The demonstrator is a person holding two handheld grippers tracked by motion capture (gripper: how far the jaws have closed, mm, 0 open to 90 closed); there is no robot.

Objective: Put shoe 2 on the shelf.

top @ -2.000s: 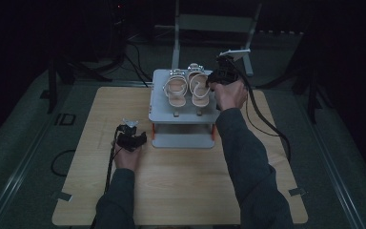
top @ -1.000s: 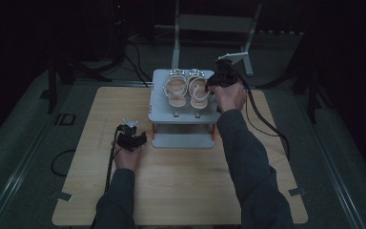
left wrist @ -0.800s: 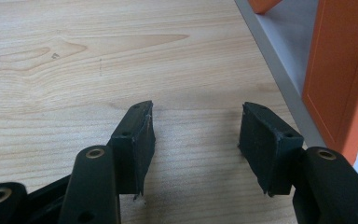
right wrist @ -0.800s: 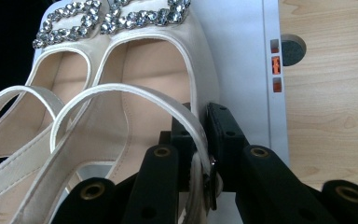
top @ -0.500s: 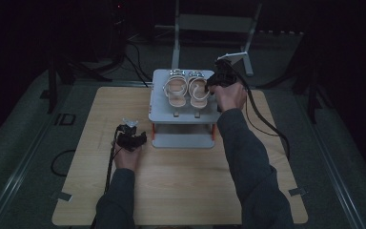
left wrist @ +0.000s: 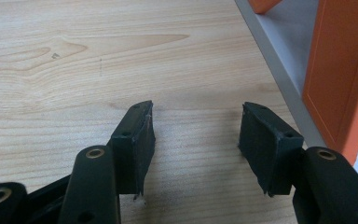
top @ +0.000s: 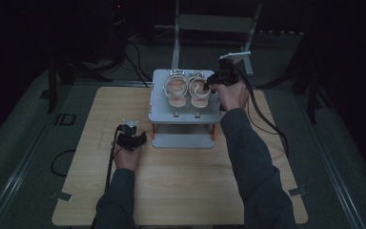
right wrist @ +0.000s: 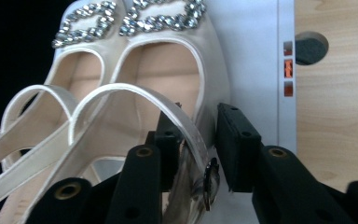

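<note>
A pair of cream heeled shoes with rhinestone buckles stands on top of a grey rack (top: pixel 186 114), the left shoe (top: pixel 175 90) beside the right shoe (top: pixel 199 90). My right gripper (top: pixel 211 85) is at the right shoe's heel side. In the right gripper view the right shoe's ankle strap (right wrist: pixel 135 95) runs between the jaws of the right gripper (right wrist: pixel 198 135). The jaws have just been opening, and a gap shows beside the strap. My left gripper (top: pixel 140 139) rests on the wooden table by the rack's left leg. The left gripper (left wrist: pixel 196 135) is open, with bare wood between its jaws.
The rack has orange legs (left wrist: pixel 340 70) and a lower grey shelf (top: pixel 183 140). It stands at the back middle of a pale wooden tabletop (top: pixel 181 186). Cables trail from both grippers. Dark floor and stands surround the table.
The right hand settled slightly lower at the rack's top after the earliest frame and has held still since. The left hand has not moved.
</note>
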